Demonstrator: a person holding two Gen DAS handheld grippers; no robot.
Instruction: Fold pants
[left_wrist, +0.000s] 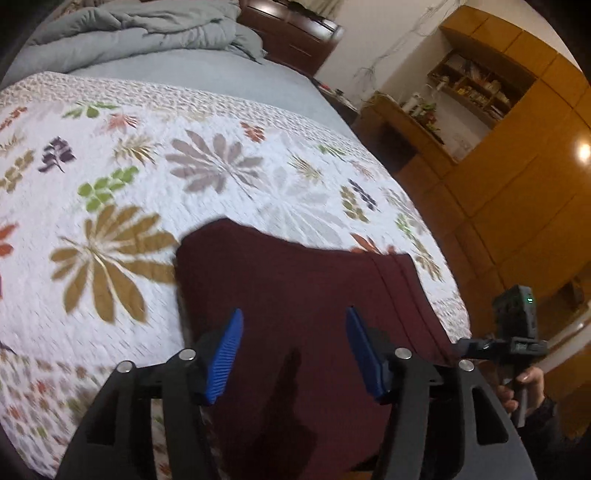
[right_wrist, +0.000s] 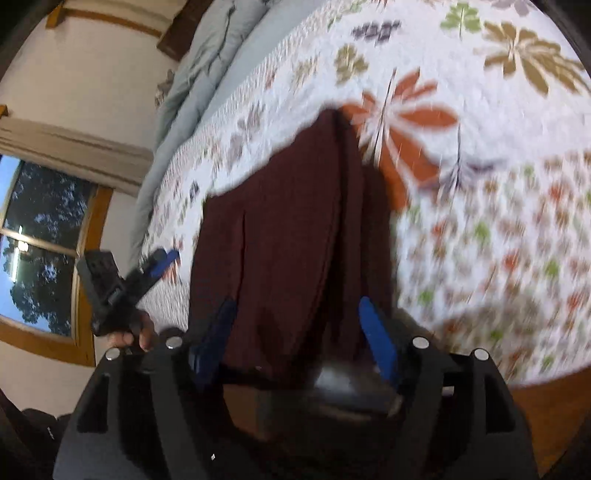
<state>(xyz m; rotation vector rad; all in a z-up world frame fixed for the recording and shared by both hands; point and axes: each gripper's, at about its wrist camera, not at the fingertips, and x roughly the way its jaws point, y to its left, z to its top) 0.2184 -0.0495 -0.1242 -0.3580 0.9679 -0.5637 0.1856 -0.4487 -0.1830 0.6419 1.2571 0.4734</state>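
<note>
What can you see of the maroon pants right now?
The pants are dark maroon, a soft matte fabric, lying flat and folded on the leaf-print quilt near the bed's edge. A lengthwise seam runs along one side, and layered edges show in the right wrist view. Neither gripper's pads press on them.

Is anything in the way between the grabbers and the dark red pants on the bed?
Nothing visible is. The pants lie on the flowery quilt right under the open left gripper and right gripper. Only air shows between the blue fingers and the cloth.
</note>
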